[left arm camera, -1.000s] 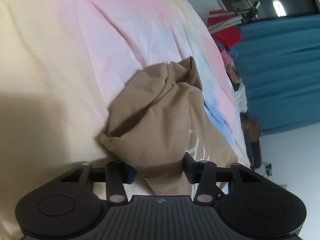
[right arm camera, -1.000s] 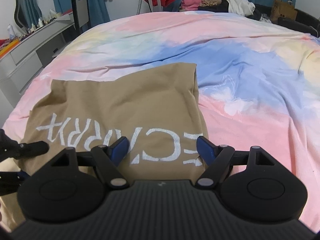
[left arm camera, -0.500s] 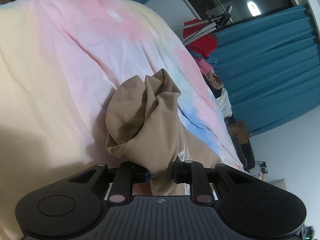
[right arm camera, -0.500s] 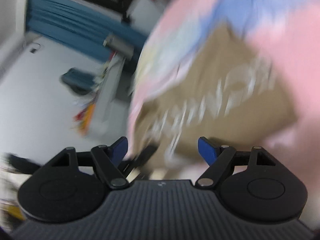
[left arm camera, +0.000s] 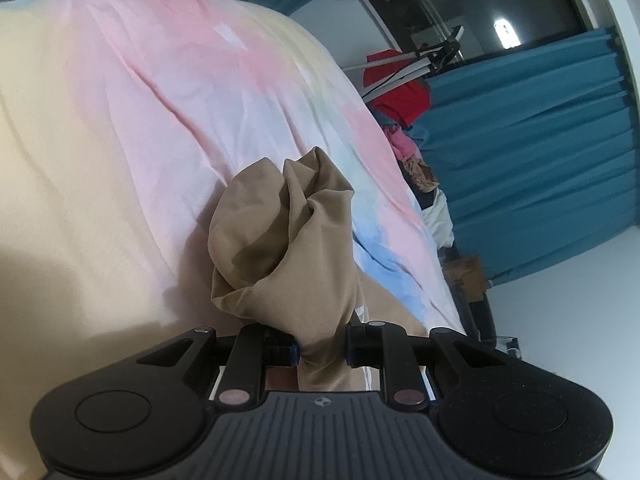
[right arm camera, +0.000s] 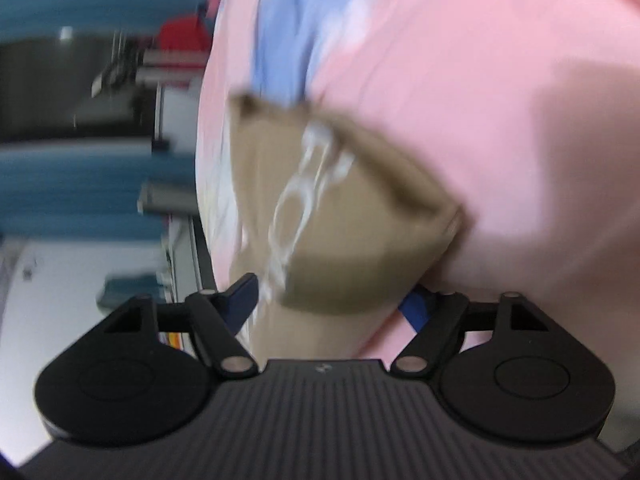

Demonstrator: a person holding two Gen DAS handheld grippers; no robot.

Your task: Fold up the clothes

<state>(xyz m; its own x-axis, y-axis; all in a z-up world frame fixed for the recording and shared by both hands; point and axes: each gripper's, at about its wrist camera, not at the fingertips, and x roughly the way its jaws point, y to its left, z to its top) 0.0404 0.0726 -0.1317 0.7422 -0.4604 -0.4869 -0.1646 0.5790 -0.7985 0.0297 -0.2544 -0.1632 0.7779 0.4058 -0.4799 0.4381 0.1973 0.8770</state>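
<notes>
A tan garment with white lettering lies on a pastel tie-dye bed sheet. In the left wrist view my left gripper (left arm camera: 320, 350) is shut on a bunched part of the tan garment (left arm camera: 288, 240), which rises crumpled just ahead of the jaws. In the blurred right wrist view my right gripper (right arm camera: 332, 304) is open, its blue-padded fingers (right arm camera: 240, 300) standing wide on either side of a folded edge of the garment (right arm camera: 332, 216), which lies between them. The lettering (right arm camera: 304, 196) shows on it.
The bed sheet (left arm camera: 140, 120) fills most of both views. Teal curtains (left arm camera: 540, 152), a red cloth on a rack (left arm camera: 400, 84) and a pile of clothes (left arm camera: 416, 168) stand beyond the bed's far side. A desk edge (right arm camera: 168, 196) lies left of the bed in the right wrist view.
My left gripper has closed on the tan fabric and bunched it up. My right gripper has swung and rolled quickly, staying open, and now has the garment's folded edge between its fingers.
</notes>
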